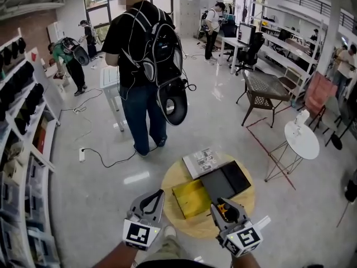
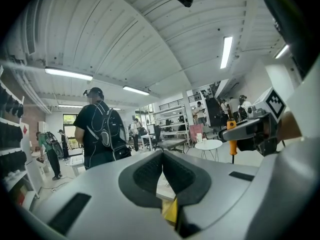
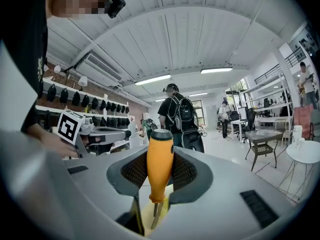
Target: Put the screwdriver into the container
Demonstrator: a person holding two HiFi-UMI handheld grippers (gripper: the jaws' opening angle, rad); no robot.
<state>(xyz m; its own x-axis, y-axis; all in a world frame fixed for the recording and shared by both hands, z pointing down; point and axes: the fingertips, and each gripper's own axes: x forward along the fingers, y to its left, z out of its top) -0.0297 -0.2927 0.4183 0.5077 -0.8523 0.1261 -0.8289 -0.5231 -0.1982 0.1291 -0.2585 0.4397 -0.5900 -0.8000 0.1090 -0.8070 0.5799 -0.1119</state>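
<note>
Left of the yellow container (image 1: 191, 198), the left hand-held gripper (image 1: 159, 194) hovers with its jaws closed together on nothing. The container sits on the round wooden counter (image 1: 170, 186). Just right of the container, the right hand-held gripper (image 3: 160, 184) clamps the screwdriver (image 3: 160, 156) by its orange handle, shaft pointing down. The tool looks light and rigid. Its smooth handle might slip, so this mid-handle hold seems sensible.

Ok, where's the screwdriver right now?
The screwdriver is held by its orange handle in the right gripper, at the head view's lower right, over the round table's near edge beside the yellow container.
</note>
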